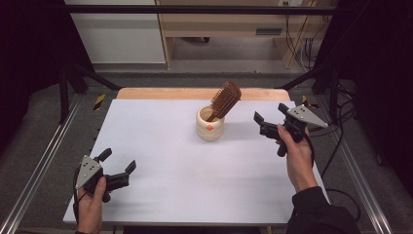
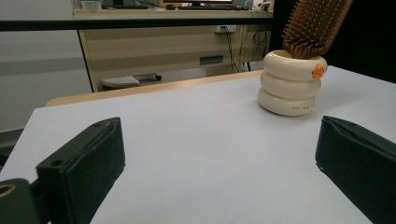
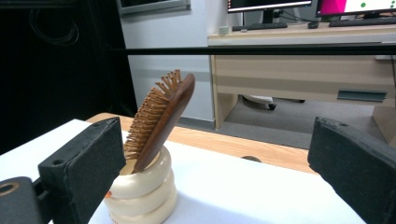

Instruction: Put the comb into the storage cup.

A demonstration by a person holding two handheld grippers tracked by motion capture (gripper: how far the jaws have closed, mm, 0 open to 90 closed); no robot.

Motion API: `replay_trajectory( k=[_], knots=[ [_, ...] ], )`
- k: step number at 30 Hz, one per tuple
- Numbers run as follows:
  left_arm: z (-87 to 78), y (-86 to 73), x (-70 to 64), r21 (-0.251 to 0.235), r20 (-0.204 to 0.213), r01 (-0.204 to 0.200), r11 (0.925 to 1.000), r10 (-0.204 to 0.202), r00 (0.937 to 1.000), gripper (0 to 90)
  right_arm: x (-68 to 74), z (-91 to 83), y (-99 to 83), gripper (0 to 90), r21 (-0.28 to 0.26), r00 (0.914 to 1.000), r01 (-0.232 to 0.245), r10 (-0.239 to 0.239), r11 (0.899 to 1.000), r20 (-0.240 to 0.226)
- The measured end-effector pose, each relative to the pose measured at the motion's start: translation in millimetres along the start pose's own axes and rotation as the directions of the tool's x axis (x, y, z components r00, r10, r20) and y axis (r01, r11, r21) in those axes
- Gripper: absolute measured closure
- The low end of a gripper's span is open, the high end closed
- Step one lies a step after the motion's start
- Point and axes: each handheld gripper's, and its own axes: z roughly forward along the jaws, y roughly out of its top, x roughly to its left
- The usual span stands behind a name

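Observation:
A cream ringed cup (image 1: pixel 210 125) stands upright near the middle back of the white table (image 1: pixel 160 156). A brown wooden hairbrush (image 1: pixel 225 100) leans out of it, head up and tilted right. The cup (image 2: pixel 291 84) and brush (image 2: pixel 315 25) appear at the upper right of the left gripper view. In the right gripper view the brush (image 3: pixel 161 119) rests handle-down in the cup (image 3: pixel 140 193). My left gripper (image 1: pixel 118 161) is open near the front left corner, empty. My right gripper (image 1: pixel 270 113) is open to the right of the cup, held above the table, empty.
A wooden strip (image 1: pixel 195 93) runs along the table's far edge. Metal rails (image 1: pixel 39 165) flank the table on both sides. Beyond it stand a wooden desk (image 3: pixel 303 70) and monitors (image 3: pixel 271 5). Cables (image 1: pixel 341 122) hang at the right.

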Motion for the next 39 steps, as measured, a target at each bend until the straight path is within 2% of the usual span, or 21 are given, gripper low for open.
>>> replay_trajectory(
  k=[12, 17, 30, 39],
  knots=[
    [-1.7, 0.1, 3.2, -0.005, -0.009, 0.010, 0.9999, -0.010, 0.9999, 1.3, -14.3, -31.7, -12.7, 3.9, 0.000, 0.9993, 0.007, -0.007, 1.000, 0.037],
    [-1.5, -0.2, 3.5, -0.001, -0.011, 0.010, 1.0000, -0.010, 0.9999, 1.3, -18.2, -42.4, -20.3, 3.3, -0.012, 0.9993, 0.024, -0.024, 1.000, 0.029],
    [-1.5, -0.5, 4.1, -0.001, -0.012, 0.013, 0.9999, -0.013, 0.9998, 1.3, -23.8, -63.1, -34.9, 2.6, -0.025, 0.9994, 0.021, -0.020, 0.999, 0.028],
    [-2.6, -0.6, 5.1, -0.001, -0.016, 0.016, 0.9999, -0.016, 0.9997, 1.3, -27.6, -73.6, -46.5, 2.6, -0.014, 0.9990, 0.021, -0.021, 1.000, 0.039]
  ],
)
